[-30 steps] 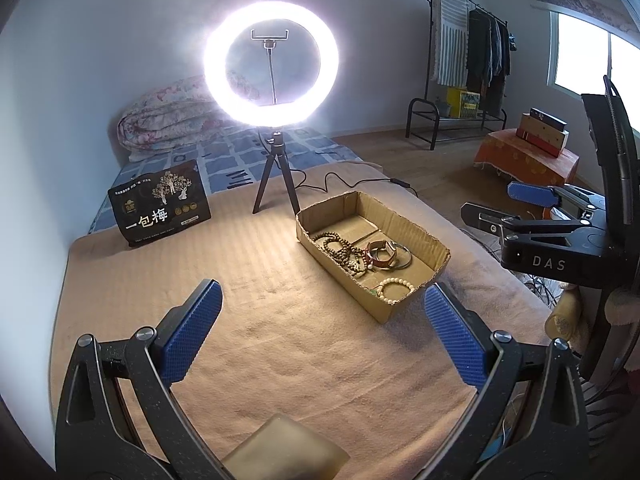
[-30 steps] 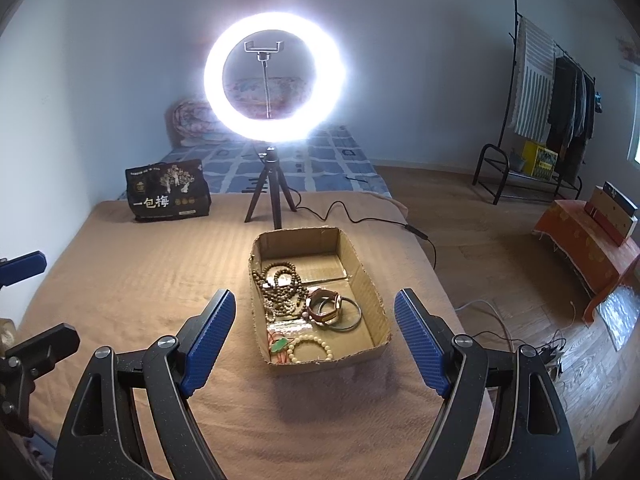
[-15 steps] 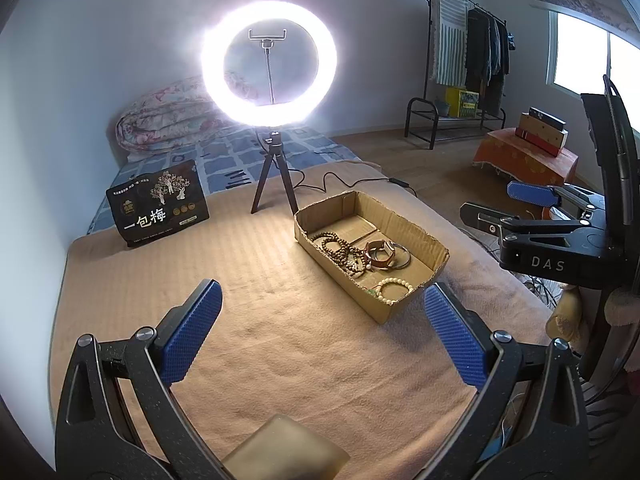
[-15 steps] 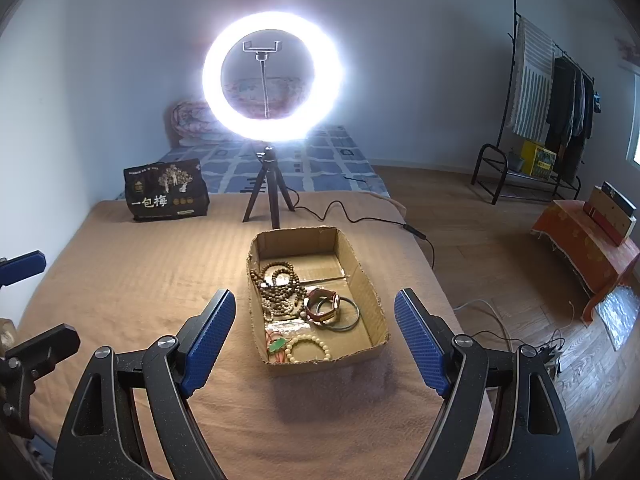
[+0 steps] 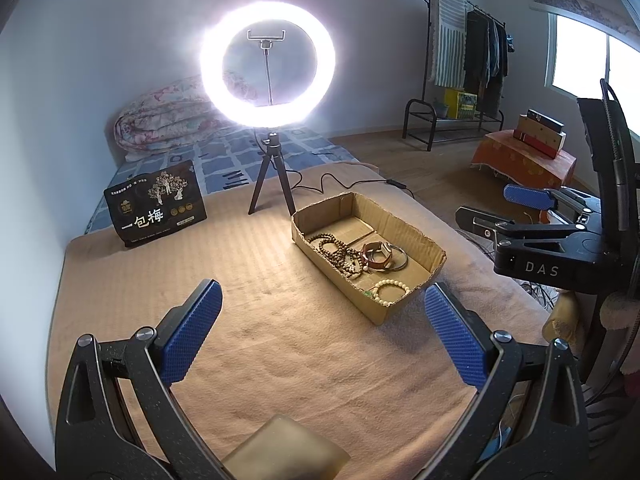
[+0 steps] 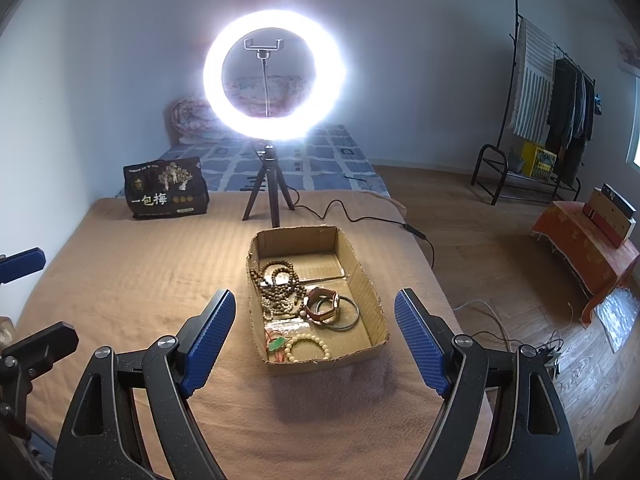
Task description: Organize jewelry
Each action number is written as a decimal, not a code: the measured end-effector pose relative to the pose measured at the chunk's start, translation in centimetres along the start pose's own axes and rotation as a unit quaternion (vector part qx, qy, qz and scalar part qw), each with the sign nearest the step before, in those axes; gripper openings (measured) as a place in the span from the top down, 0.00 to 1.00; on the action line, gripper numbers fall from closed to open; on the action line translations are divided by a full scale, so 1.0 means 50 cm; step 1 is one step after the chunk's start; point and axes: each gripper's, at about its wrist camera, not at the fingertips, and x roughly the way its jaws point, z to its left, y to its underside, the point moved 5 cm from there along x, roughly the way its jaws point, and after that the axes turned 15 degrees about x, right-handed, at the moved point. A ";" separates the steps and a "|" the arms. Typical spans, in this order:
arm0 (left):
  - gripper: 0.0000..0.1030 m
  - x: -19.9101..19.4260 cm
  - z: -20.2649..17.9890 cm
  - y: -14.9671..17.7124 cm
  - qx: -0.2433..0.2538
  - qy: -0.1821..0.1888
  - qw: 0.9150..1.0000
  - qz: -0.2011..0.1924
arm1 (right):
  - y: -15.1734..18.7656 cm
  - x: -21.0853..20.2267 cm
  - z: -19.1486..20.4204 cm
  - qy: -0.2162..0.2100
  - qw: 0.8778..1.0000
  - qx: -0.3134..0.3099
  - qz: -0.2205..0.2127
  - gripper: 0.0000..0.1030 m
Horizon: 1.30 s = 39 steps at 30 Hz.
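Observation:
A shallow cardboard box (image 6: 362, 280) sits on the tan blanket, also in the left wrist view (image 5: 400, 224). It holds dark wooden bead strands (image 6: 280, 288), a brown leather bracelet (image 6: 322, 307), a metal bangle (image 6: 347, 314), a white bead bracelet (image 6: 308, 347) and a green pendant (image 6: 275, 345). My right gripper (image 6: 316, 340) is open and empty, hovering just before the box's near end. My left gripper (image 5: 322, 334) is open and empty, to the left of the box. The right gripper also shows in the left wrist view (image 5: 532, 208).
A lit ring light on a small tripod (image 6: 267, 196) stands behind the box with its cable (image 6: 352, 216) trailing right. A black snack bag (image 6: 166, 192) stands at the back left. The bed's right edge drops to a wooden floor (image 6: 500, 264). A yellowish object (image 5: 286, 454) lies below the left gripper.
Both views shifted very slightly; the box sits a little lower in the right wrist view. Both grippers stay open and empty.

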 end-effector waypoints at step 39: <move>0.00 0.002 -0.003 -0.002 -0.002 0.000 1.000 0.003 | 0.003 0.000 -0.002 -0.001 1.000 -0.007 0.003 0.21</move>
